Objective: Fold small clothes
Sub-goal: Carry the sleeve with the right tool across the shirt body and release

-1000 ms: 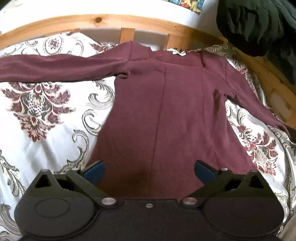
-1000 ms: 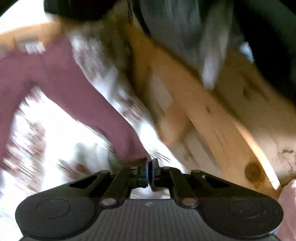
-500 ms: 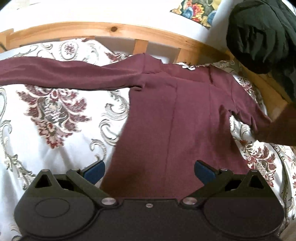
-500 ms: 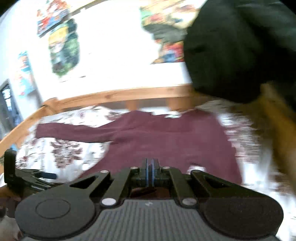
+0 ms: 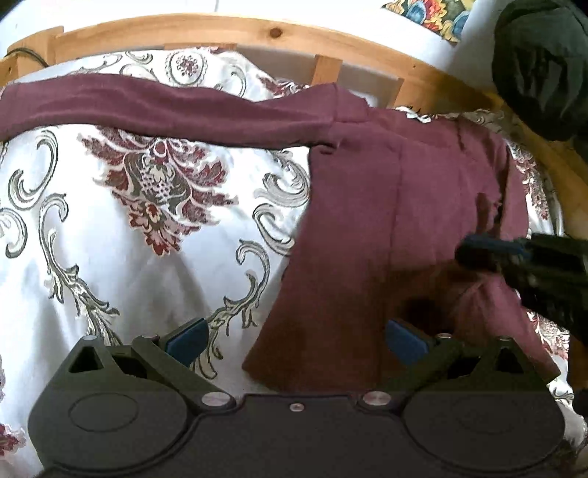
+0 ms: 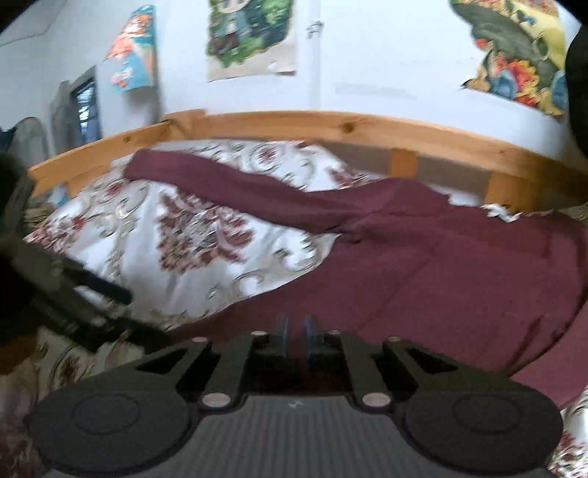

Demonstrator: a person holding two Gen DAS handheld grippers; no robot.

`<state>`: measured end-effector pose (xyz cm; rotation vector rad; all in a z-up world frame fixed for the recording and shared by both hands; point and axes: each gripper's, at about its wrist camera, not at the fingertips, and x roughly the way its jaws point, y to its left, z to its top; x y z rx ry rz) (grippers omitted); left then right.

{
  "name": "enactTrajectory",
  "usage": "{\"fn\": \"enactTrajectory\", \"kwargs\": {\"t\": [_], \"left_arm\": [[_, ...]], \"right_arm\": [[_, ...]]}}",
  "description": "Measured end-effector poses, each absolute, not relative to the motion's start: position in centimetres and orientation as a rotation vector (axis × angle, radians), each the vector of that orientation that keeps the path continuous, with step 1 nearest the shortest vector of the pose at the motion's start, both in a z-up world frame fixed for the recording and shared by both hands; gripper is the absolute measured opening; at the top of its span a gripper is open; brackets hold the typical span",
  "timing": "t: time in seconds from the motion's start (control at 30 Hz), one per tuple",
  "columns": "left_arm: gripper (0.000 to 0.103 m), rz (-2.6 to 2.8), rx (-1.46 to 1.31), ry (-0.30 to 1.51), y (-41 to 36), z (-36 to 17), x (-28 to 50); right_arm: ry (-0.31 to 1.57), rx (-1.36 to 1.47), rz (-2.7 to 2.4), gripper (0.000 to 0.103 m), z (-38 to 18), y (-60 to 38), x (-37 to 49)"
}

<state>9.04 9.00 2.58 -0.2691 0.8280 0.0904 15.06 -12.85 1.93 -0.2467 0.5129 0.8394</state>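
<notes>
A maroon long-sleeved top (image 5: 386,220) lies flat on the patterned bedspread (image 5: 128,257), its left sleeve (image 5: 147,110) stretched out to the left. Its right sleeve is folded in over the body. My left gripper (image 5: 294,340) is open and empty, hovering over the top's lower left hem. My right gripper (image 6: 295,336) shows a narrow gap between its blue pads (image 6: 282,336), right over the maroon cloth; no cloth is visibly clamped. It also shows blurred at the right of the left wrist view (image 5: 477,253), over the folded sleeve. The left gripper shows at the left of the right wrist view (image 6: 66,294).
A wooden bed rail (image 5: 257,33) curves round the far and right sides of the bed. A dark bundle of cloth (image 5: 544,66) hangs at the upper right. Posters (image 6: 250,36) hang on the white wall behind.
My right gripper carried the right sleeve's cuff from the bed's right edge leftward over the top's body, and its pads have parted slightly. My left gripper shifted left, staying open.
</notes>
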Motion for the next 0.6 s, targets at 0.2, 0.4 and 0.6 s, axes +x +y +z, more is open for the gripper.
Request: {"fn": "enactTrajectory", "kwargs": {"t": [0.2,0.4,0.6], "left_arm": [[0.102,0.036,-0.253,0.814,7.2,2.6,9.8],[0.102,-0.149,-0.069,0.763,1.9,2.6,11.5],[0.099,-0.166,0.232,0.802,-2.8,-1.3,15.1]], "right_arm": [[0.523,-0.165,0.763,0.065,2.0,-18.7,14.7],[0.461,-0.083,0.439,0.078,1.7,-26.8,17.0],[0.418,0.013,0.299,0.081,-1.3,-31.8,19.9]]}}
